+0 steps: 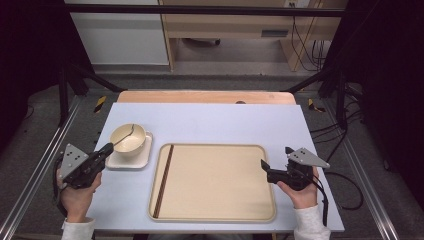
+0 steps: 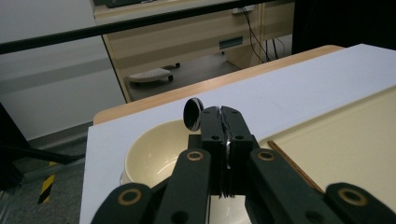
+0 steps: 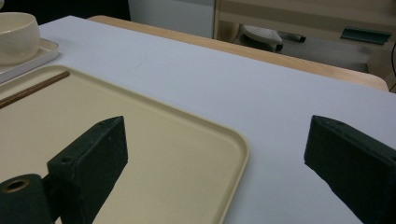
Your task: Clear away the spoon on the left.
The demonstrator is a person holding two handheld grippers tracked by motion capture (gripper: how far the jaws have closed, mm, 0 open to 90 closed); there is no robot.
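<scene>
My left gripper (image 1: 107, 148) is shut on the handle of a dark spoon (image 1: 124, 138), which reaches up and right over a cream bowl (image 1: 135, 142). In the left gripper view the jaws of this gripper (image 2: 223, 112) press together on the thin handle, and the spoon's head (image 2: 193, 113) sticks out just past their tips above the bowl (image 2: 149, 154). The bowl stands on a small cream plate (image 1: 142, 159). My right gripper (image 1: 263, 165) hovers open at the right edge of a large beige tray (image 1: 215, 182), with nothing between the jaws of the gripper (image 3: 217, 128).
A pair of dark brown chopsticks (image 1: 163, 180) lies along the tray's left side, also visible in the right gripper view as chopsticks (image 3: 32, 88). The table (image 1: 225, 122) has a pale blue top with a wooden far edge. Black frame posts stand at both sides.
</scene>
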